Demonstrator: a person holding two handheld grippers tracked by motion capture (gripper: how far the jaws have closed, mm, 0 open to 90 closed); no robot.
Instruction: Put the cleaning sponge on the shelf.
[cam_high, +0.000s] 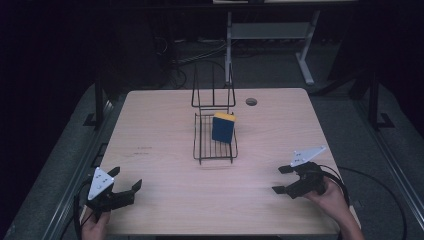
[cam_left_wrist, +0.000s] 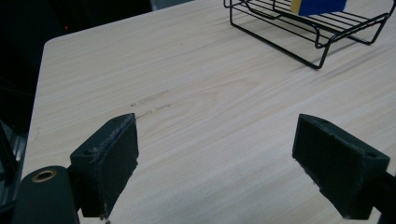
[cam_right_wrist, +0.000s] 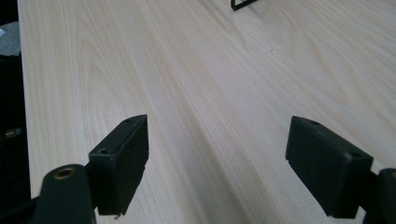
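- Left tongs (cam_high: 124, 181): held at the near left corner of the counter (cam_high: 165, 200), jaws spread wide and empty, touching nothing; a grey three-cornered plate sits on top. In the left gripper view the left tongs (cam_left_wrist: 215, 161) frame bare wood, with the rack ahead and toward the right.
- Right tongs (cam_high: 282, 179): held at the near right edge of the counter, jaws likewise wide apart and empty, pointing leftward and slightly away from the person. In the right gripper view the right tongs (cam_right_wrist: 217, 158) look along bare wood grain, with one foot of the rack just visible at the top edge.
- Hands: one hand grips each tool from below the near edge; a cable trails from each.
- Wire rack (cam_high: 202, 145): a black wire tray standing at the middle of the counter, well apart from both tongs, with an upright wire back at its far end; its long axis runs near to far.
- Sponge (cam_high: 223, 127): blue with a yellow top edge, standing on edge in the rack, leaning toward the right side wall at the far half. It lies ahead of both tongs: forward and right of the left pair, forward and left of the right pair. The right tongs appear slightly nearer, so a reach for the sponge likely falls to that hand.
- Round hole (cam_high: 251, 101): in the counter beyond the rack, to the right.
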